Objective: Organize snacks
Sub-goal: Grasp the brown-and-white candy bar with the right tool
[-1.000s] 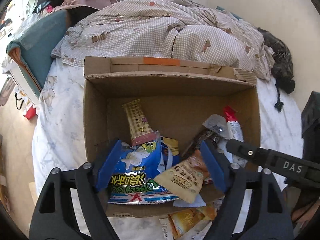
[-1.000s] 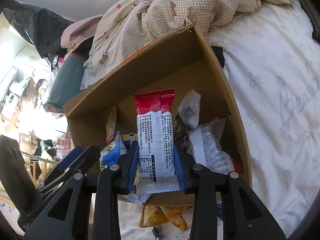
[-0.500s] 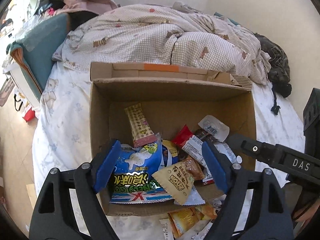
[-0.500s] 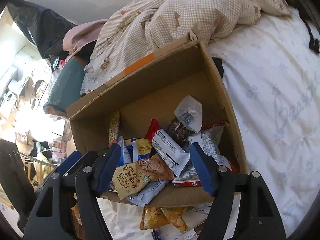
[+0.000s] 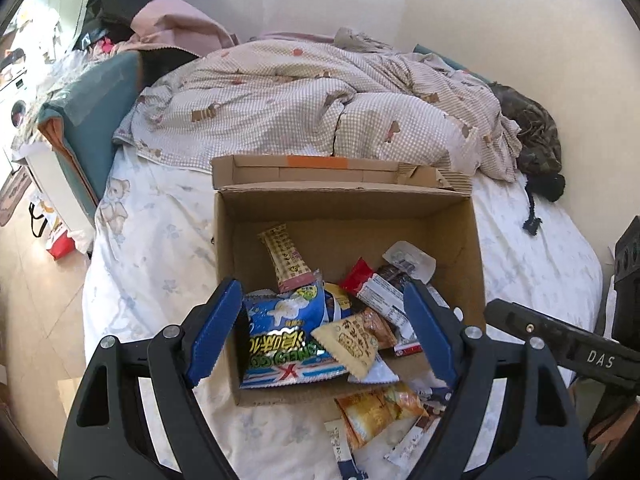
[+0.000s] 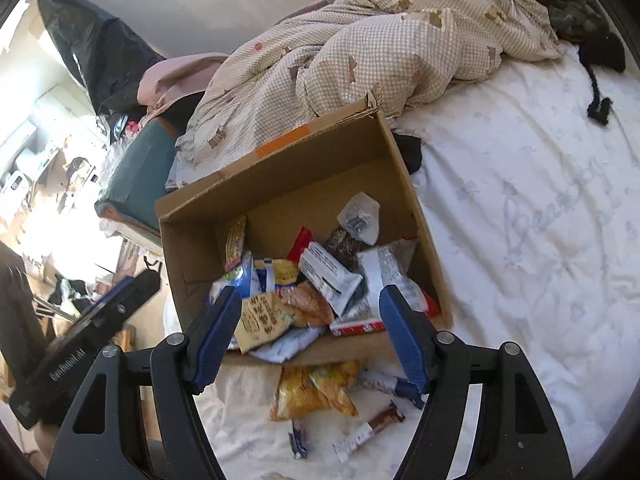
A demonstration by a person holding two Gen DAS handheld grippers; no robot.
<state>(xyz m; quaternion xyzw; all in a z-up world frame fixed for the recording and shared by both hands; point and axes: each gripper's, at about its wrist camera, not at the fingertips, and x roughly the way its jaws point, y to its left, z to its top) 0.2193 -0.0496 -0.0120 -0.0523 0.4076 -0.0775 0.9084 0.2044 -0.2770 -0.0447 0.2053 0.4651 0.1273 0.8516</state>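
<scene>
Two grippers hang over the cardboard box (image 5: 344,216), both with jaws wide apart and nothing between the pads. The right gripper (image 6: 316,336) has just been opening, and the red-and-white snack bar (image 6: 326,270) lies free on the heap inside the box, in the centre of the right wrist view. The left gripper (image 5: 326,334) frames the blue puffed-snack bag (image 5: 286,332) and a tan sachet (image 5: 352,342) without touching either.

Several snacks are not yet boxed: a yellow-orange packet (image 6: 310,390), a brown-tipped bar (image 6: 370,432) and some smaller wrappers lie on the white bedsheet (image 6: 520,208) just below the box's near wall, at lower centre of both views. The next job, I judge, is to fetch one of these. Do it well by drawing back clear of the near wall first, then coming down on a single packet across its narrow side so the pads close on film, not on sheet.

Room is tight at the bottom of the frame, where the two tools sit near one another; the other gripper's black body shows at lower right in the left view. Open sheet lies to the right of the box, while the rumpled checked quilt (image 5: 320,108) crowds its far flap.
</scene>
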